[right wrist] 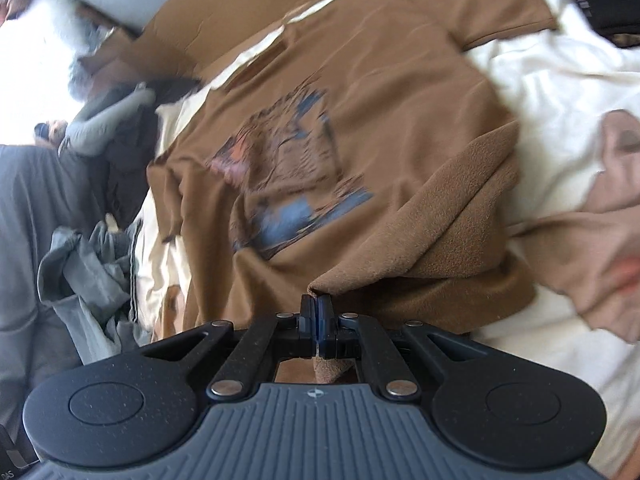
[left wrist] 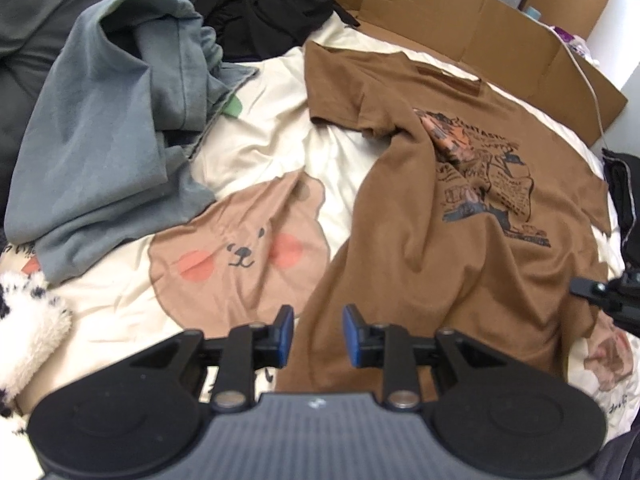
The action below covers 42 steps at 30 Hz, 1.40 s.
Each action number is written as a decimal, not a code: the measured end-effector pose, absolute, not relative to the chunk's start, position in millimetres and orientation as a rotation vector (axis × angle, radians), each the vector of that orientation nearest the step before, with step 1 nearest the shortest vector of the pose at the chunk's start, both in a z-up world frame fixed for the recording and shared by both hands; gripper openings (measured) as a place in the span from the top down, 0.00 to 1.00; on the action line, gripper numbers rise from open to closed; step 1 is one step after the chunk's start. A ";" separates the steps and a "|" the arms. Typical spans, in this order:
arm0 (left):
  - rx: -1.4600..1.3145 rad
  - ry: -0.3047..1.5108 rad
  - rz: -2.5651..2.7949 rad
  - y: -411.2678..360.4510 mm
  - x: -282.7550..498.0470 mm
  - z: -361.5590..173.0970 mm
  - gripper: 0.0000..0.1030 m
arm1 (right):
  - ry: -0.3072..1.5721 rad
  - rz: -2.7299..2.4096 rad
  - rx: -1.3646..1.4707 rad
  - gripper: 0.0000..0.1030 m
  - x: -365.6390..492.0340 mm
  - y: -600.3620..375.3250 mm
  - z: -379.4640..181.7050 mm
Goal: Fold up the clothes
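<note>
Currently the brown T-shirt [left wrist: 460, 216] lies spread on the bear-print bedsheet [left wrist: 240, 252], soft, light, prone to slump; right hand-held gripper [right wrist: 317, 308] clamps its hem, left hand-held gripper [left wrist: 318, 332] hangs parted, empty, above the hem's opposite corner, the likely next hold.

My left wrist camera looks steeply down over my left gripper [left wrist: 318, 336] from just above the near hem of the brown T-shirt [left wrist: 460, 240]. My right wrist camera sits closer to the same brown T-shirt [right wrist: 360, 120], tilted, looking across its turned-up corner. Both views share the shirt's chest print, the cream bedsheet [left wrist: 256, 128] beside it and the cardboard [left wrist: 480, 12] beyond it.
</note>
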<state>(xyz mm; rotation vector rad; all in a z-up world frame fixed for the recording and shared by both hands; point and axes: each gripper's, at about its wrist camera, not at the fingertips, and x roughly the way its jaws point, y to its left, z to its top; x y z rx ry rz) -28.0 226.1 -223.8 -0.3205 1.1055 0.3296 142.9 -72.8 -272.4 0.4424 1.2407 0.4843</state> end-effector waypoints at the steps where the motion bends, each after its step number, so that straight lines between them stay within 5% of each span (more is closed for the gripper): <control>1: -0.315 1.108 0.321 225.6 -26.7 -225.0 0.72 | 1.244 0.492 0.438 1.00 144.5 -67.2 -274.3; 14: -0.257 1.155 0.278 213.1 -19.1 -239.3 0.72 | 1.331 0.612 0.340 0.96 145.4 -39.0 -299.1; 18: -0.261 1.155 0.265 204.6 -15.4 -243.9 0.71 | 1.293 0.584 0.449 0.69 141.1 -70.4 -287.2; 42: -0.086 1.060 -0.145 86.3 39.4 -255.5 0.70 | 1.265 0.404 0.490 0.69 120.5 -154.6 -286.4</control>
